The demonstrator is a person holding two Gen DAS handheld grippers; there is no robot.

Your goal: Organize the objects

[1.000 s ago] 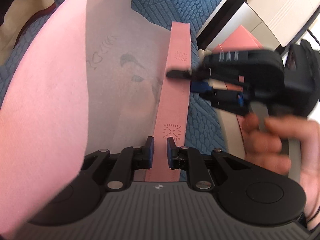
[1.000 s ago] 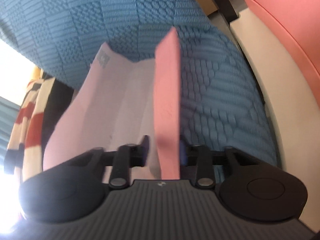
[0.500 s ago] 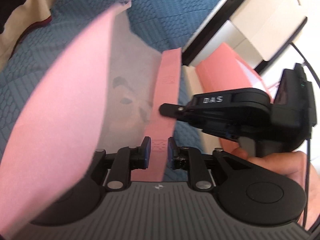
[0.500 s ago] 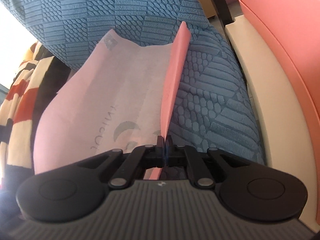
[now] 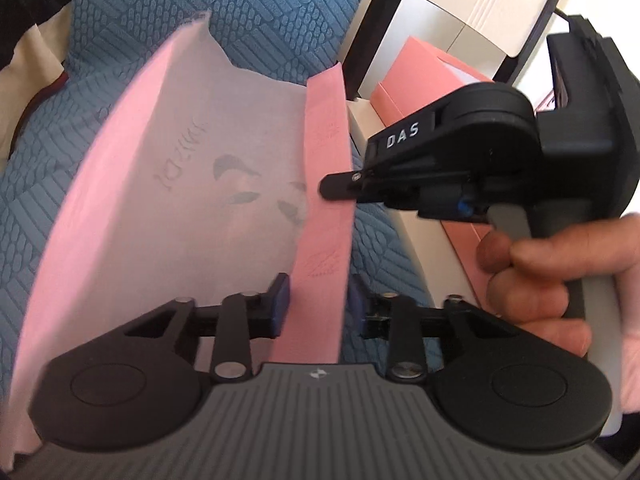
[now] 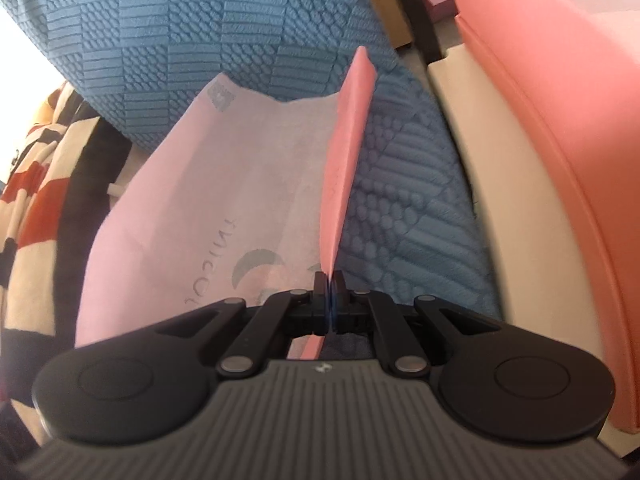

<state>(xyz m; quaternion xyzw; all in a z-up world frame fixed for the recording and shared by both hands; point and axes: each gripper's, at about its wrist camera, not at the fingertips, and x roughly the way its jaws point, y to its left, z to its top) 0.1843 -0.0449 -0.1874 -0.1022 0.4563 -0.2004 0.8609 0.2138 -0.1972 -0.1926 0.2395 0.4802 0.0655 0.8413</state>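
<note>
The pink bag [image 5: 168,208] hangs open above the blue quilt [image 5: 280,12], mouth towards the cameras. The right gripper [image 6: 330,280] has its jaws pinched fully shut on the bag's pink rim strip [image 6: 344,152]. The left gripper [image 5: 316,300] straddles the same strip nearer its own end, jaws opening, pads apparently off it. With only one thin pinch holding, the limp rim could slip out or sag, closing the mouth and dropping the bag onto the quilt.
</note>
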